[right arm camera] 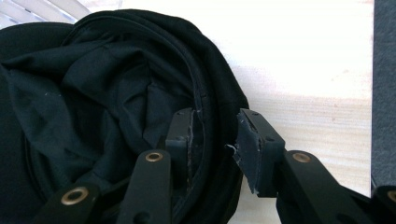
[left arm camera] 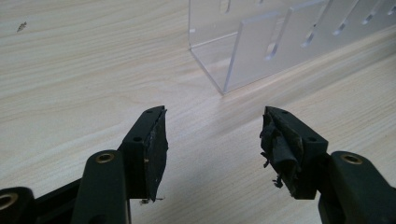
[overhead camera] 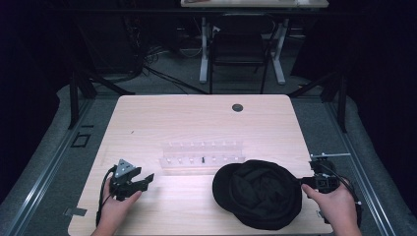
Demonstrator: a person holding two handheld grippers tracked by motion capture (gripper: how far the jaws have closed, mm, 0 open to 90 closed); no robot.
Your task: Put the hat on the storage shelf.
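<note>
The right gripper [right arm camera: 215, 135] has its jaws set astride the rim of the black hat [overhead camera: 259, 193], one inside the crown and one outside, with a gap showing on the outer side, so it looks about to pinch rather than clamped. The hat lies upside down, lining up, near the desk's front right corner, its brim toward the middle. I judge the step in hand to be taking hold of the hat's edge; the next move calls for closing the jaws fully on the fabric before any lift, since the soft rim could slip out. The left gripper [left arm camera: 212, 135] rests released and empty near the front left corner, jaws wide apart, aimed at the clear plastic rack [overhead camera: 202, 156] that stands at the desk's middle, just behind the hat. The desk [overhead camera: 162, 113] is pale wood with a dark round grommet [overhead camera: 237, 107] near its back edge. Beyond it the room is dim, with a chair [overhead camera: 239, 51] and another table's legs.
</note>
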